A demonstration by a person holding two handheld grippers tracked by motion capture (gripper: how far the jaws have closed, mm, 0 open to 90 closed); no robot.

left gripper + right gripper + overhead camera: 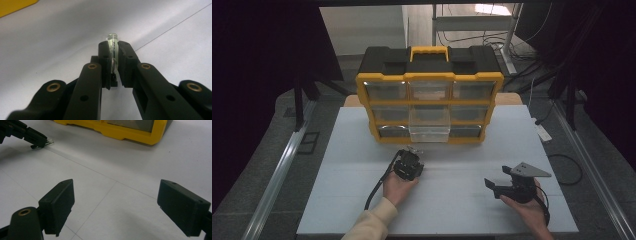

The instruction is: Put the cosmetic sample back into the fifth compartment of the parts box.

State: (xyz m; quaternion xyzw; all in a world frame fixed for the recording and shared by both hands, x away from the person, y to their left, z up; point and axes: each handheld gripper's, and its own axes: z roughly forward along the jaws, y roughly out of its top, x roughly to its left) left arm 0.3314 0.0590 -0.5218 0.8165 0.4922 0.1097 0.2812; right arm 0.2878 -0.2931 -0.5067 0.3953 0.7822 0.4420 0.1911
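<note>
My left gripper (113, 53) is shut on a small clear tube (113, 41) with a rounded tip that sticks out past the jaw ends, close above the white tabletop. In the high view this gripper (413, 151) points at the front of the yellow and black drawer organizer (429, 76), just before its pulled-out clear drawer (429, 129). The right gripper view catches the left gripper (41, 141) at its top left, with the tube (51, 142) at the tips. My right gripper (116, 205) stands open over bare table, its pads wide apart, at the front right (492, 186).
The organizer stands at the back middle of the white table (462, 165), with several clear drawers in three rows. Its yellow base (120, 132) lies ahead of the right gripper. Dark curtains, metal rails and cables surround the table.
</note>
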